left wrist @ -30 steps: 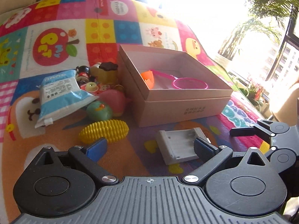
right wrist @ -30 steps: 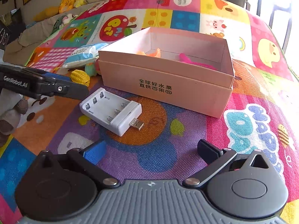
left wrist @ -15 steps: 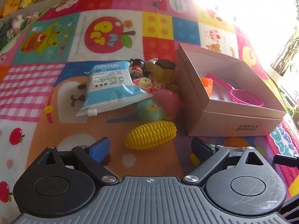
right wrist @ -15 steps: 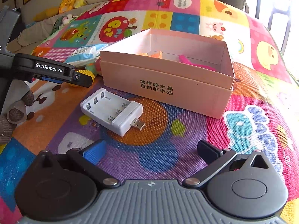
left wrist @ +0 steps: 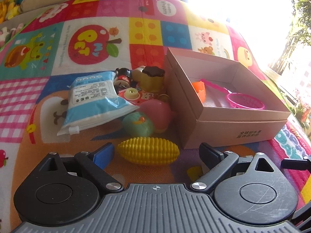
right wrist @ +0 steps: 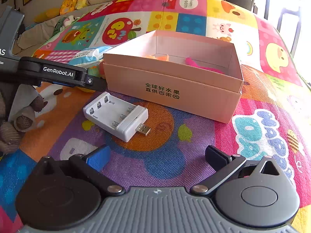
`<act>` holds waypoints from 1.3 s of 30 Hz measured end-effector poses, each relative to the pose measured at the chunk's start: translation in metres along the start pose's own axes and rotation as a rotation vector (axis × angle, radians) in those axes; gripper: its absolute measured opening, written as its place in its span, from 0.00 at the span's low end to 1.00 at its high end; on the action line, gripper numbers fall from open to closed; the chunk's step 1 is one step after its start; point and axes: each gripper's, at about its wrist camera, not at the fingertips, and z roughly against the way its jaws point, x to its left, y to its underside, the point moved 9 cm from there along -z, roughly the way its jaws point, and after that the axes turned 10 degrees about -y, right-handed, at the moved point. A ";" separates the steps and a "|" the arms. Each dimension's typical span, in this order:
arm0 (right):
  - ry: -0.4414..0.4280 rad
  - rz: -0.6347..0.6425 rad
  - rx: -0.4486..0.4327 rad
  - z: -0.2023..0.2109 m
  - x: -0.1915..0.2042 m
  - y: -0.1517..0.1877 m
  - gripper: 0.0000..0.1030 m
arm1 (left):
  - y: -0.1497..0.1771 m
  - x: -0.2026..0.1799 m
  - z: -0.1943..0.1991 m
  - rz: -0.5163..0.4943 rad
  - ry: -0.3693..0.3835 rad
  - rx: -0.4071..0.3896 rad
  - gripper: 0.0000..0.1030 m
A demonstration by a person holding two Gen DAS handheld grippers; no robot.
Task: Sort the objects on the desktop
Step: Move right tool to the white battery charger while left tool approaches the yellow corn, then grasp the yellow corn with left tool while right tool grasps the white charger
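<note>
The left gripper (left wrist: pixel 156 152) stands wide, its fingers flanking the yellow toy corn (left wrist: pixel 148 150) without touching it. The right gripper (right wrist: pixel 158 156) is also wide and empty, with the white battery charger (right wrist: pixel 116 115) at its eleven o'clock.

Each claw (left wrist: pixel 156 152) (right wrist: pixel 157 158) has black linkage arms, silver pivot screws, one blue pad (left wrist: pixel 103 153), one black, and a ribbed grey body.

strong daylight entered from the upper right in both views; the window area (left wrist: pixel 243 3) was blown out to white. the colourful patchwork play mat (left wrist: pixel 97 38) bowed at the fisheye edges. the open pink cardboard box (right wrist: pixel 175 89) stayed sharp, its interior shaded.
</note>
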 end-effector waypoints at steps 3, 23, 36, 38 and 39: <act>0.000 0.000 0.000 0.000 0.000 0.000 1.00 | 0.001 -0.002 0.000 -0.063 0.014 -0.020 0.93; 0.194 0.022 -0.021 -0.007 0.005 -0.022 1.00 | 0.055 0.023 0.068 -0.043 -0.001 -0.024 0.71; 0.053 -0.109 0.037 -0.047 0.044 -0.047 1.00 | 0.068 0.028 0.078 -0.050 0.013 -0.039 0.81; 0.061 -0.125 0.058 -0.056 0.043 -0.044 1.00 | 0.068 0.028 0.076 -0.050 0.006 -0.033 0.82; 0.074 -0.110 0.050 -0.055 0.043 -0.045 0.97 | 0.068 0.028 0.075 -0.049 0.002 -0.029 0.82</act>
